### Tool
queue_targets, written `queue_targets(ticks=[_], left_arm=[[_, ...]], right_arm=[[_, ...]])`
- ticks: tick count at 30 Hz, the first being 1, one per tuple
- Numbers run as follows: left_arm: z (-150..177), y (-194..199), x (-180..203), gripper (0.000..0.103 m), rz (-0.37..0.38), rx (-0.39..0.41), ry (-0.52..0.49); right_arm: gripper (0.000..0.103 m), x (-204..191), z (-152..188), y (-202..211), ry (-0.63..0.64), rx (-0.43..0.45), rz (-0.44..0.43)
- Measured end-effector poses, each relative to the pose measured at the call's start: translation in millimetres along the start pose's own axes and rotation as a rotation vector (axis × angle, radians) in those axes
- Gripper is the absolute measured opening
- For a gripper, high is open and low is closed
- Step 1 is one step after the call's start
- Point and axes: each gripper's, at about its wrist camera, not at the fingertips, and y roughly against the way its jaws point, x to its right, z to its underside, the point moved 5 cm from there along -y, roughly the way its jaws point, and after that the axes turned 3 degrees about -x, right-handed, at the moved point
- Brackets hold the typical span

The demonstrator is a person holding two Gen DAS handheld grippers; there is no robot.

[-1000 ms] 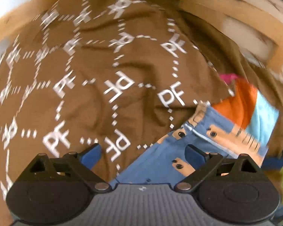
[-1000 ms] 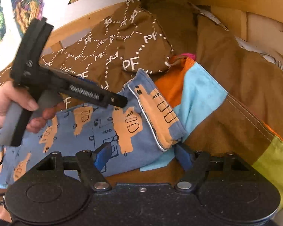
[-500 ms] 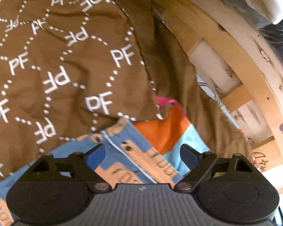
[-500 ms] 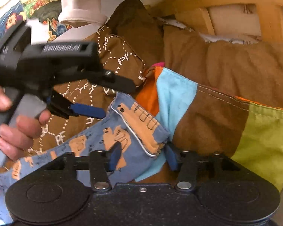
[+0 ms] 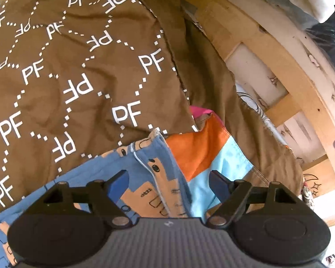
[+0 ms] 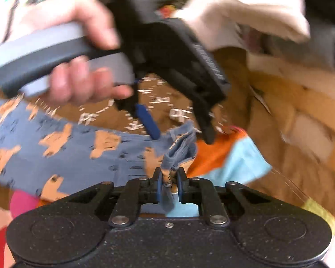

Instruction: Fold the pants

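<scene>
The right gripper [image 6: 169, 186] has just squeezed shut on the hem of the pants [image 6: 78, 147]. Half a second ago its two fingers were apart, with that corner lying between them. Now a bunched bit of blue cloth with tan animal shapes sticks up from the pinch.

The left gripper [image 5: 168, 183] is wide and holds nothing. It hangs just over the same end of the pants, near the white stitched edge. It has swung over from the brown PF blanket [image 5: 78, 78] to get there. In the right view the hand [image 6: 78, 51] holding it looks blurry, so it is moving fast.

The pants lie flat on the bed, on the patchwork quilt [image 5: 201, 154] next to the brown blanket. The wooden bed frame [image 5: 301, 84] is behind.

One corner is caught, so I think the fold is just starting. The left gripper likely needs to grab the other corner next.
</scene>
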Motion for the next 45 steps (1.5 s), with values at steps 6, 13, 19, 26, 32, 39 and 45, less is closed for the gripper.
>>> queue_targets(ticks=[6,13,19,26,32,39,45], left_arm=[[5,-4,-8,0.066,0.009,-0.018,0.025],[12,-13,-15,0.019,-0.021,-0.01,0.038],[12,-10,-21,0.015,0.016,-0.01,0.085],[16,12,-34,0.014,0.056,0.003,0.133],[24,42,-50,0.013,0.067,0.026,0.166],[33,37,-66,0.017,0.041,0.017,0.197],[34,27,-76,0.069,0.085,0.054,0.254]], right_arm=[[0.014,-15,2,-3,0.103,-0.003,-0.008],[0.024,-23,4,-2,0.139,-0.008,0.003],[0.058,-16,3,-5,0.12,-0.016,0.014],[0.059,-16,-6,-6,0.108,0.005,-0.013],[0.035,-29,-19,0,0.133,0.042,-0.06],[0.029,-41,-17,-3,0.148,0.002,-0.041],[0.07,-38,0,-7,0.152,-0.042,-0.039]])
